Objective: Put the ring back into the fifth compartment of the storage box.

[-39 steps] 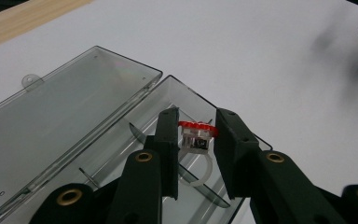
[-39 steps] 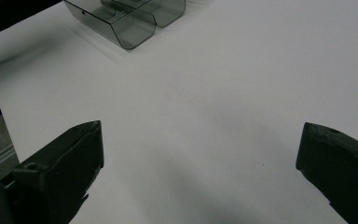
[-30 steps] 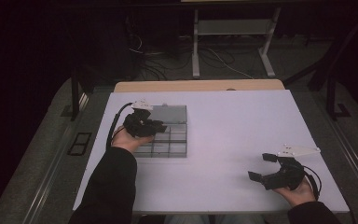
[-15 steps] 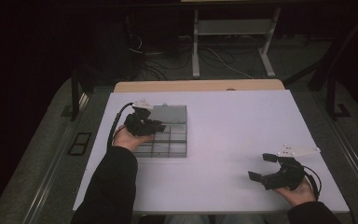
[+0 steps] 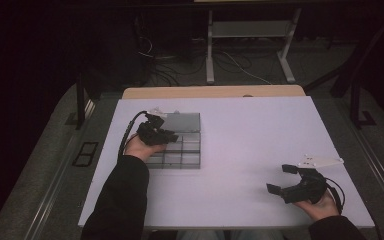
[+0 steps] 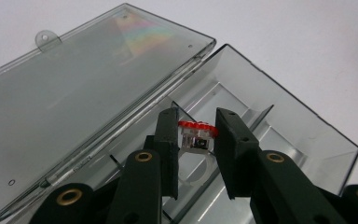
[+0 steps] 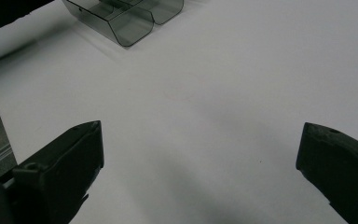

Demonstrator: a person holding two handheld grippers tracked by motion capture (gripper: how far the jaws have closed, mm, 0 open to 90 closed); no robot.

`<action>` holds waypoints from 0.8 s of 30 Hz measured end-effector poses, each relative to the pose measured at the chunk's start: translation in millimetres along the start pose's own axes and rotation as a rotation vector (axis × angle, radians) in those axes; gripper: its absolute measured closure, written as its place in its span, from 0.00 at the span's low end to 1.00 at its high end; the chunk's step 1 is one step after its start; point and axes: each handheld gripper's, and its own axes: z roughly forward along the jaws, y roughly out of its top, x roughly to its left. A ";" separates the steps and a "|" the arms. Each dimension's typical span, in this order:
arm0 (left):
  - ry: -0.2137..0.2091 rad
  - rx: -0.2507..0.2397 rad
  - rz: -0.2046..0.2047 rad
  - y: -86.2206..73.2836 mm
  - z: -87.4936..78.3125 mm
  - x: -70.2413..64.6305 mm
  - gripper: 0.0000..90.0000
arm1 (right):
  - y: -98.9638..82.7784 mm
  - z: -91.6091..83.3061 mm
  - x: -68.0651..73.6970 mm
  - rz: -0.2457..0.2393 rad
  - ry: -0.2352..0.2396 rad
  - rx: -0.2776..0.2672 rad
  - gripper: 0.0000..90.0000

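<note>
Nothing has moved – left gripper (image 6: pixel 193 140) jaws straddle the red-topped part (image 6: pixel 195 135) in the box (image 5: pixel 190 150), grip unclear; right gripper (image 5: pixel 287 180) idles, jaws wide.

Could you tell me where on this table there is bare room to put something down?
The middle of the table, between the box and the right tongs, is bare, as is the far right part beyond them. It is crowded at the left, where the left tongs reach into the open box around a small red-topped piece.
</note>
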 end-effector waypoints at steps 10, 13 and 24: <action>-0.002 0.040 -0.008 -1.6 14.8 2.6 0.77 | -0.1 -0.4 -0.3 0.004 0.002 0.001 0.00; 0.001 0.049 -0.010 -2.5 17.8 5.1 0.77 | -0.1 -0.4 -0.2 0.003 0.003 0.000 0.00; 0.004 0.062 -0.044 -2.6 22.8 11.3 0.71 | -0.4 -1.0 -0.6 -0.001 0.006 -0.001 0.00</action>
